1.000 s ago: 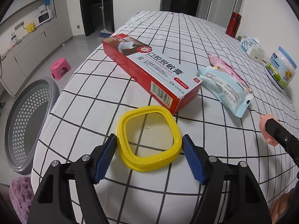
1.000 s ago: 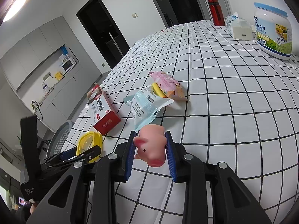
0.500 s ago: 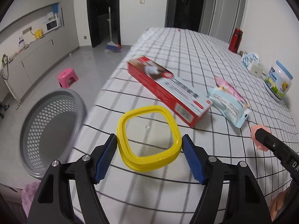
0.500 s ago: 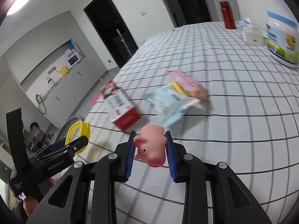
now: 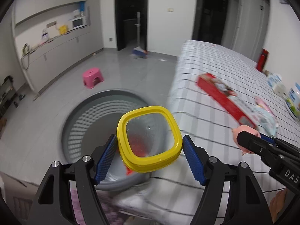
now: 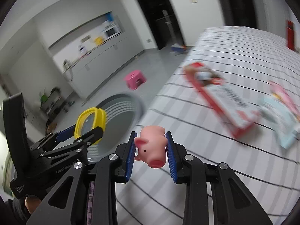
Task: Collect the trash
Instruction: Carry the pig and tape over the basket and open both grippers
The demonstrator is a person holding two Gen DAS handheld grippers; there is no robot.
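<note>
The left tongs [image 5: 149,156] pinch a yellow lid [image 5: 149,138] by its two sides, with one blue pad [image 5: 105,159] pressed on each side. The lid has a see-through middle and it tilts a little. It hangs in the air, right over a round gray laundry basket [image 5: 82,123] with many small holes in its wall. The basket stands on the gray floor, below the left tongs and just beside the counter [image 5: 215,86]. Something red shows through the lid, down in the basket, but it is too blurry to name.

The right tongs [image 6: 151,154] pinch a little pink toy pig [image 6: 151,146] between their blue pads [image 6: 131,155]. The pig's snout points down toward the camera. In the left view the pig [image 5: 245,130] sits to the right of the lid, over the counter's edge. In the right view the lid [image 6: 90,121] is off to the left of the pig, in front of the basket [image 6: 120,121].

The counter wears a white cloth with black lines. On it, past the right tongs, lies a long red box [image 5: 225,97]. Beside the box, farther right, lie a light blue packet [image 6: 281,120] and a pink packet [image 6: 283,93]. A red bottle [image 5: 262,60] stands far back on the counter.

A pink stool [image 5: 93,77] stands on the floor, beyond the basket.
</note>
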